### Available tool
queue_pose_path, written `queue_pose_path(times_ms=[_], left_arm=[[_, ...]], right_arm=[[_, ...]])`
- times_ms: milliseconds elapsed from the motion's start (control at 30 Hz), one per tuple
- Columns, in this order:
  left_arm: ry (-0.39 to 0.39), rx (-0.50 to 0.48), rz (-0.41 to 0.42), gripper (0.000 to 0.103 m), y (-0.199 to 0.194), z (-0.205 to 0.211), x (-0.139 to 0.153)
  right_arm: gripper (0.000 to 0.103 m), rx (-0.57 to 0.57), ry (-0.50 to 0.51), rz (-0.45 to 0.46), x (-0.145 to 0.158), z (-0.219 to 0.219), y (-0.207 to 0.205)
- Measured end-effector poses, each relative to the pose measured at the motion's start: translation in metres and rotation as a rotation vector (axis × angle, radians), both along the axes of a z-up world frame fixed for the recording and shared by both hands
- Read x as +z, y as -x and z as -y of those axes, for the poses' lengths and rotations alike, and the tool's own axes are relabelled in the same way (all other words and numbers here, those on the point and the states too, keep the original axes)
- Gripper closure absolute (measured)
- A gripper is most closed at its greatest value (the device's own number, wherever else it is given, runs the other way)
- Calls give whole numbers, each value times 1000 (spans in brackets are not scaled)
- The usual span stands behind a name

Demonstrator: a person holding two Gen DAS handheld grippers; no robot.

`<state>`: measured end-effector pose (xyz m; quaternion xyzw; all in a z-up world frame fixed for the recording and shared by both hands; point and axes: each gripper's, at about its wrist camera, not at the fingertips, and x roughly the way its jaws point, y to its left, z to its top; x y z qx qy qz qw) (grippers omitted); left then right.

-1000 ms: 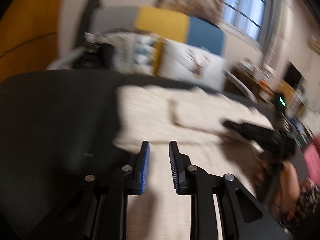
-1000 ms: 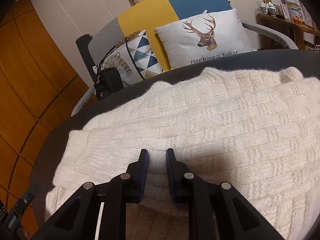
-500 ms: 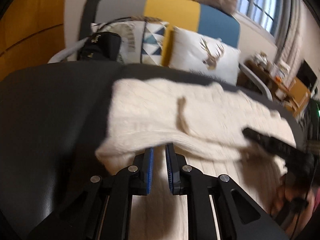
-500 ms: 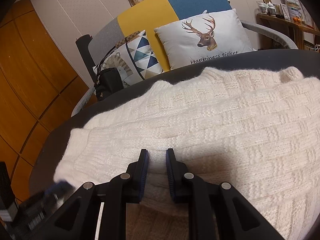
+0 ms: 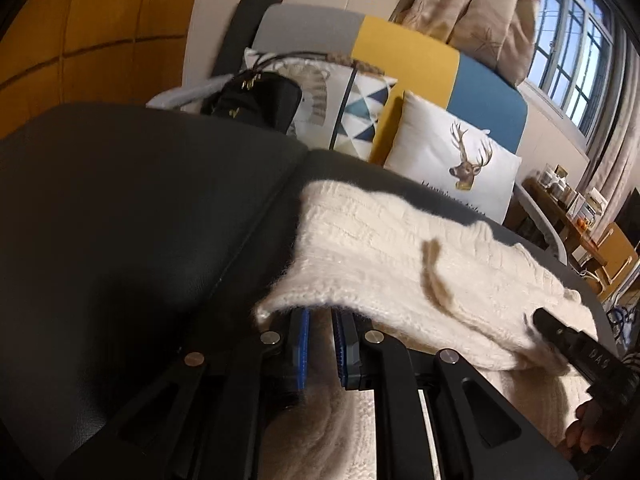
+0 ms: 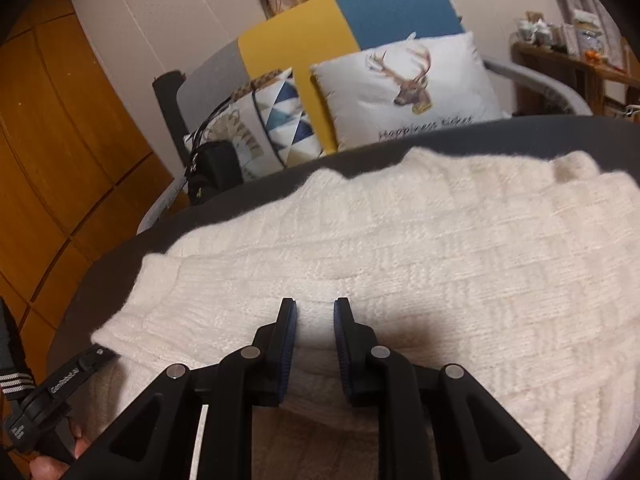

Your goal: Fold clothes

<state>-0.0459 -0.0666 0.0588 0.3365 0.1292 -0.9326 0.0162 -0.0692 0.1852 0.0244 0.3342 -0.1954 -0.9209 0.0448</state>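
Observation:
A cream knitted sweater [image 5: 380, 248] lies folded over on a black padded surface [image 5: 120, 208]; it also fills the right wrist view [image 6: 420, 248]. My left gripper [image 5: 320, 316] has its tips under the sweater's folded left edge, jaws a narrow gap apart with knit between them. My right gripper [image 6: 314, 306] sits at the sweater's near fold, jaws narrowly apart with knit between them. The right gripper shows at the right of the left wrist view [image 5: 576, 344], and the left gripper at the lower left of the right wrist view [image 6: 76, 372].
A sofa behind holds a deer pillow [image 5: 452, 168], a triangle-pattern pillow [image 5: 360, 112] and a black bag [image 5: 256, 100]. A wooden wall [image 6: 48, 152] is on the left. A cluttered shelf [image 5: 576, 208] stands far right.
My left gripper moved forward to the sweater's left edge and its jaws narrowed, the tips now under the fold. My right gripper stayed nearly still, and the view shifted slightly.

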Motion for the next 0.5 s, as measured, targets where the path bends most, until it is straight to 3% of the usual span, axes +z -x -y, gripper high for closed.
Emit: queue_pose_path(times_ms=[100,233,367,433,500], left_arm=[[5,24,-40,90,-5,2,4],[-9,68,-87,90,-12,9,9],[-162,198,15,90,-5,48,-11],[-228,219,52,90,-2,59,-20],[-222,208,19,90,-6,57,-14]], right_arm=[[82,-52,13,-51,6,-8,-11],[82,-79,46,-19,0,-16,-7],[82,-67,31,-4,-1,-14,-5],[82,-65,30,3,-2,-14,-4],[82,-65,34,10,-3,-14,-3]])
